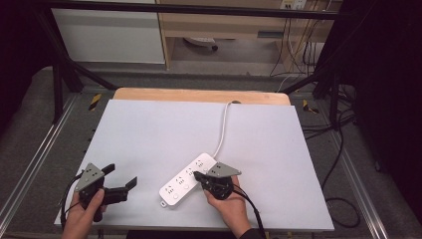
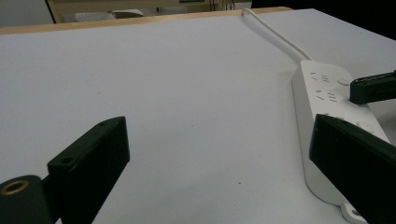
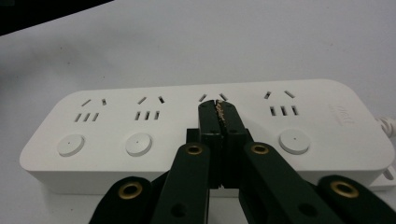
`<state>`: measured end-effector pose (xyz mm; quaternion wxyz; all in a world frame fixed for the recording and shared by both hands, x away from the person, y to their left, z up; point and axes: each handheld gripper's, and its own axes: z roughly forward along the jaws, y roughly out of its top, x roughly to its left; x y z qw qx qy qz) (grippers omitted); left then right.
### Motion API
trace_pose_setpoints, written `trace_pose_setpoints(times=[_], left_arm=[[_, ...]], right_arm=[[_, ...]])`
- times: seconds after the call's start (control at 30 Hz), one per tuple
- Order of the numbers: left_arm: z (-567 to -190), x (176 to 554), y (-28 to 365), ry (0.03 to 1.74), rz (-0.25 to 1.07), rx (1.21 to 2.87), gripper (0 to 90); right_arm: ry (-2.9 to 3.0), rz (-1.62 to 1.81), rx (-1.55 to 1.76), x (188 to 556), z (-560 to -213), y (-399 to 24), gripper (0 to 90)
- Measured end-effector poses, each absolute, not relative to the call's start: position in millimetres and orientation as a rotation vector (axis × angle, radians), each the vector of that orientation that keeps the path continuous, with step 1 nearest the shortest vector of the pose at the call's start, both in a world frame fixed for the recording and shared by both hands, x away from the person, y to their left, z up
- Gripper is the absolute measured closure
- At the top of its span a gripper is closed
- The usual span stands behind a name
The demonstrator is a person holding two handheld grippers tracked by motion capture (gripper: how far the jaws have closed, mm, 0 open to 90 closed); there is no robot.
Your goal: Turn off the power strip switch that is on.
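Note:
A white power strip (image 1: 180, 185) lies slantwise on the white tabletop (image 1: 159, 129), and its white cable (image 1: 222, 130) runs off toward the far edge. My right gripper (image 1: 197, 175) is shut with nothing between its jaws. In the right gripper view its tips (image 3: 218, 109) sit over the strip (image 3: 140, 121) at the third socket group and hide that group's round button. The other round buttons (image 3: 138, 144) are uncovered. My left gripper (image 1: 120, 175) is open wide over bare table, left of the strip (image 2: 322, 100). Between its jaws is empty table (image 2: 219, 154).
A wooden strip (image 1: 199, 94) borders the table's far edge. Black frame bars (image 1: 64, 69) stand at the back corners. Loose cables (image 1: 343, 149) lie on the floor to the right. A cabinet (image 1: 109, 35) and a shelf unit stand beyond the table.

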<state>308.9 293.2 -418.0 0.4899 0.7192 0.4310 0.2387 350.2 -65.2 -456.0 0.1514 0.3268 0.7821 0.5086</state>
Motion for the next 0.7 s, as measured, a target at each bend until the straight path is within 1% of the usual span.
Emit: trace_pose_setpoints(times=[0.7], left_arm=[[-418.9,309.4,292.6,1.056,0.576,1.754,4.9]], right_arm=[[2.262,1.466,0.951,351.9,-456.1,-65.9,90.0]])
